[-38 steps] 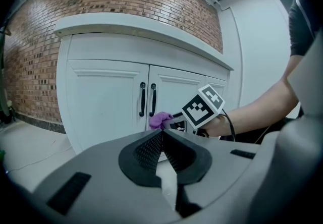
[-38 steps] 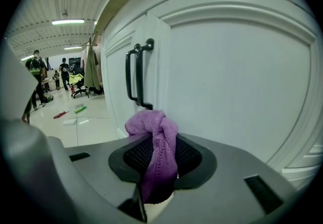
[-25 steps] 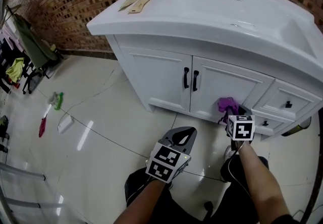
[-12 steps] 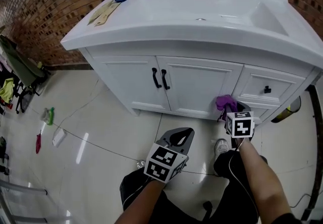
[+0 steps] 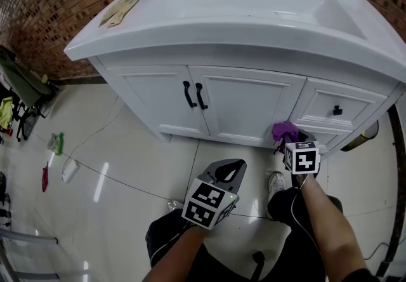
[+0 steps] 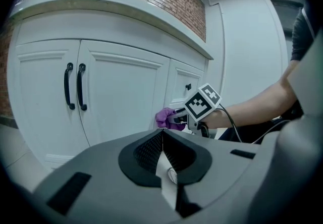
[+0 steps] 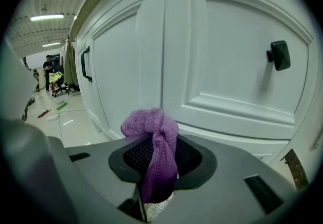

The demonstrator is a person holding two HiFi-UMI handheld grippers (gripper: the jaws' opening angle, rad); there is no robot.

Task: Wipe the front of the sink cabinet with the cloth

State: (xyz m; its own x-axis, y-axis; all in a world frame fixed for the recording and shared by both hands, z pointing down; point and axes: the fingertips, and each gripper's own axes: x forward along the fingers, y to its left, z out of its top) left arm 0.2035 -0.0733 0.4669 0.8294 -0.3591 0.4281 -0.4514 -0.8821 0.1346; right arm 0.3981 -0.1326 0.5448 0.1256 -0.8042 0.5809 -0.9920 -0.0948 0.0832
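We hold the bunched purple cloth (image 7: 153,129) clamped in our right hand-held gripper (image 5: 293,141), low beside the white sink cabinet (image 5: 244,103) front (right of its doors). Our left hand-held gripper (image 6: 162,143), closed and empty, hangs before the cabinet.

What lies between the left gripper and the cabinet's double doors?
Only bare floor tile: the head view shows nothing standing between the left gripper, its jaws together and empty, and the double doors.

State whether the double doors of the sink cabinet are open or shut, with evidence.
Shut: the double doors lie flush in the sink cabinet, black handles side by side, no gap showing.
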